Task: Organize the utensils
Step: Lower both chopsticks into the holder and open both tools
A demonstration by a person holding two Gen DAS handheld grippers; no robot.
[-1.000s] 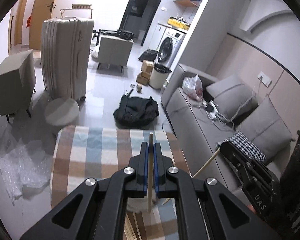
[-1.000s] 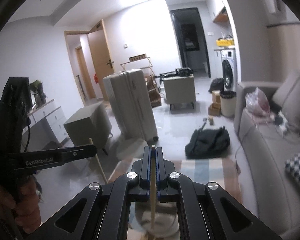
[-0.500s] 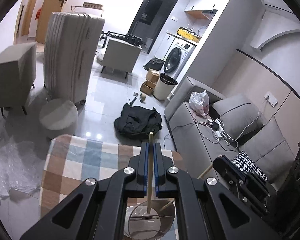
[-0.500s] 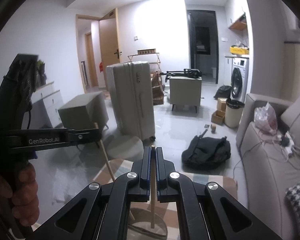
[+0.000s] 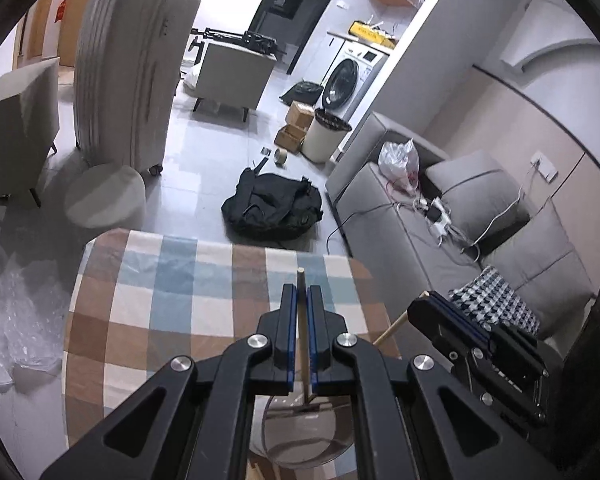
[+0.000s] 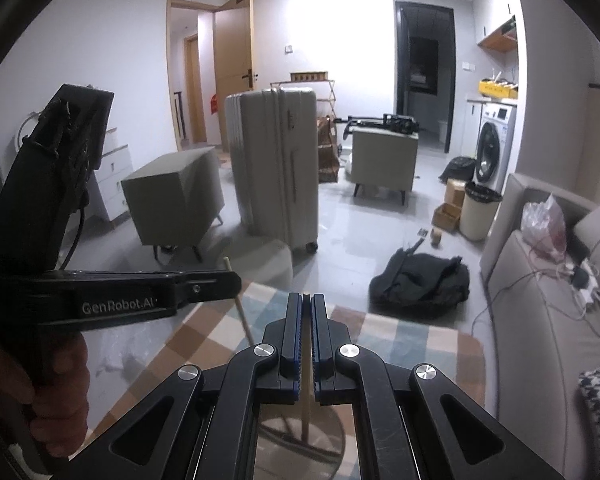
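My left gripper (image 5: 302, 294) is shut on a thin wooden chopstick (image 5: 300, 276) that stands nearly upright between its blue pads. The stick's lower end reaches into a clear glass cup (image 5: 300, 444) on the checked tablecloth (image 5: 172, 304). My right gripper (image 6: 307, 300) is shut on a second chopstick (image 6: 306, 396), whose lower end also dips into the glass cup (image 6: 300, 452). In the left wrist view the right gripper (image 5: 420, 308) sits at the right with its slanted chopstick (image 5: 392, 328). In the right wrist view the left gripper (image 6: 232, 280) and its chopstick (image 6: 243, 314) show at the left, held by a hand (image 6: 56, 384).
The small table ends a short way beyond the cup. A grey sofa (image 5: 440, 248) runs along the right. On the floor past the table lie a black bag (image 5: 274, 206), a round stool (image 5: 106, 196), a tall suitcase (image 5: 136, 64) and bubble wrap (image 5: 16, 320).
Both grippers have sunk toward the table and closed in on each other. The chopsticks' lower ends now reach into the glass cup, which shows larger below the fingers.
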